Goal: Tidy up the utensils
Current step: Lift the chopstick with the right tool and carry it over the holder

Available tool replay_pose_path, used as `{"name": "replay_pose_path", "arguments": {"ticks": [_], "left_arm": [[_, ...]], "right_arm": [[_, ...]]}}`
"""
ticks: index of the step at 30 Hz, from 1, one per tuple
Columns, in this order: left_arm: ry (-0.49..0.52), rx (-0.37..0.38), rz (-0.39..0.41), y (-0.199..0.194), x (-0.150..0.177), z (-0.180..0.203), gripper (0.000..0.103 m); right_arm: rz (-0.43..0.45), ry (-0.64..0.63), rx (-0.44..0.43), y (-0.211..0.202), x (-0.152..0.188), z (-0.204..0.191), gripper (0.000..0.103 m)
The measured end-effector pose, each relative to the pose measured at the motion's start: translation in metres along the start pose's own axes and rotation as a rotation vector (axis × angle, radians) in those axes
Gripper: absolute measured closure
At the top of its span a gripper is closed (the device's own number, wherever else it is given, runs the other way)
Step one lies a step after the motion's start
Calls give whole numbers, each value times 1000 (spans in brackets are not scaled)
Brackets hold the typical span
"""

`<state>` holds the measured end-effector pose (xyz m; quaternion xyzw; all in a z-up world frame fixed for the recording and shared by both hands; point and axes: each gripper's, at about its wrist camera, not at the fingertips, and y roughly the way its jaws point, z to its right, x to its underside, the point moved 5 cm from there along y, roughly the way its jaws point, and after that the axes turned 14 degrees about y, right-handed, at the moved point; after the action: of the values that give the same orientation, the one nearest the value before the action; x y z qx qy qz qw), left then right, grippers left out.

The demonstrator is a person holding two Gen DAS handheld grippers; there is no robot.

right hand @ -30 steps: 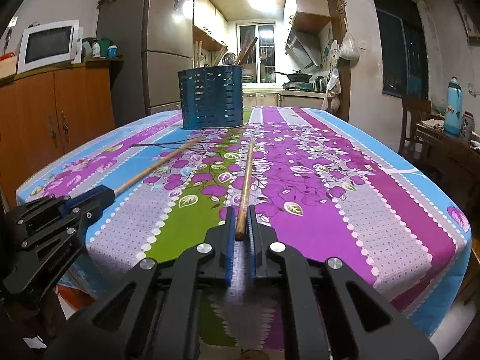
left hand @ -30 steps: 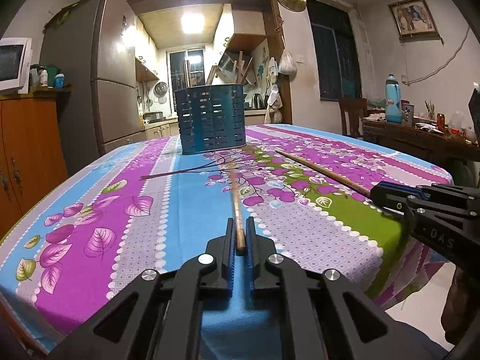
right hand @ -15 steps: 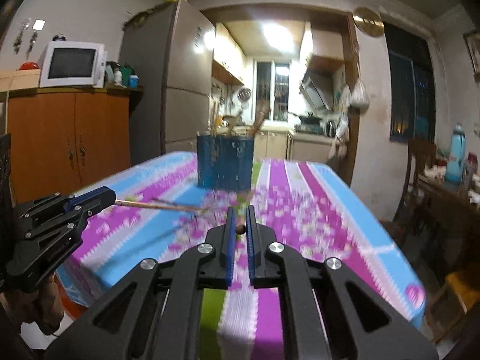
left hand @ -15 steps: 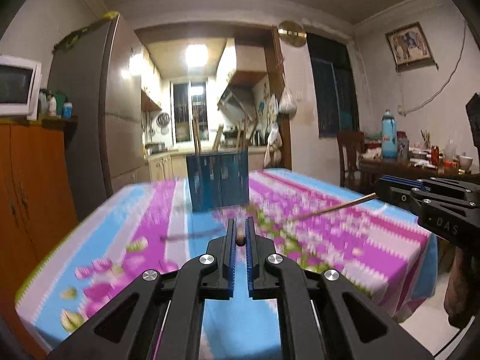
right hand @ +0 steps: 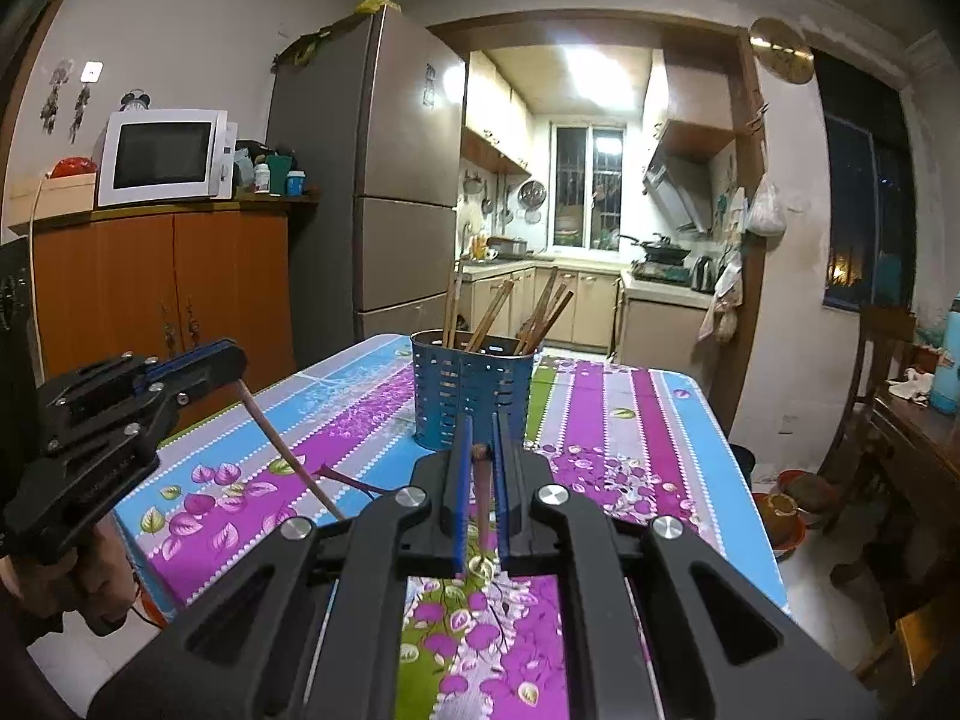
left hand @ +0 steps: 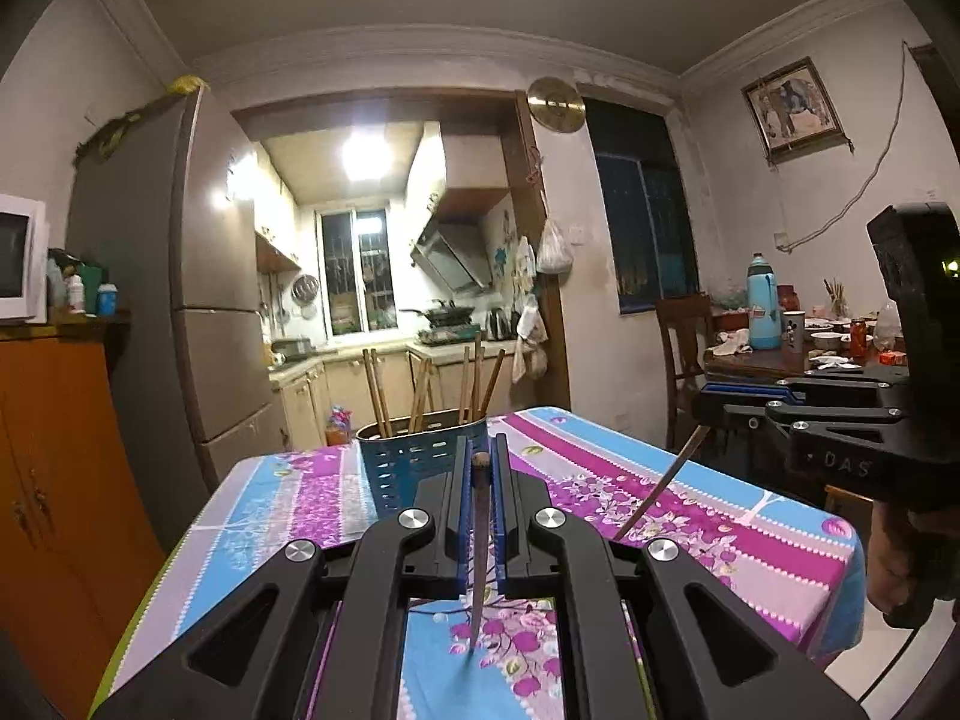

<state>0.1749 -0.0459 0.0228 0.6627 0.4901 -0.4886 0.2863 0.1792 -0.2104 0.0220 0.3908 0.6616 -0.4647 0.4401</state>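
Both chopsticks, flat on the tablecloth [left hand: 288,498] a second ago, now hang tip-down, left gripper [left hand: 480,468] clenching one chopstick [left hand: 478,546], right gripper [right hand: 478,456] another [right hand: 482,510], probably clear of the cloth, ready for the blue holder [right hand: 471,390].

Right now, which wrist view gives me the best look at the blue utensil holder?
The right wrist view: the blue utensil holder stands nearly whole, chopsticks sticking up, only its base hidden by the right gripper. In the left wrist view the left gripper covers much of it.
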Motion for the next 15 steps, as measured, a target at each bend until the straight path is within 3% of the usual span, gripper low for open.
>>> {"name": "replay_pose_path", "arguments": {"ticks": [15], "left_arm": [[-55,34,-67,46,-19,-36,96]], "right_arm": [[-109,35,-39,37,-39,-2,98]]}}
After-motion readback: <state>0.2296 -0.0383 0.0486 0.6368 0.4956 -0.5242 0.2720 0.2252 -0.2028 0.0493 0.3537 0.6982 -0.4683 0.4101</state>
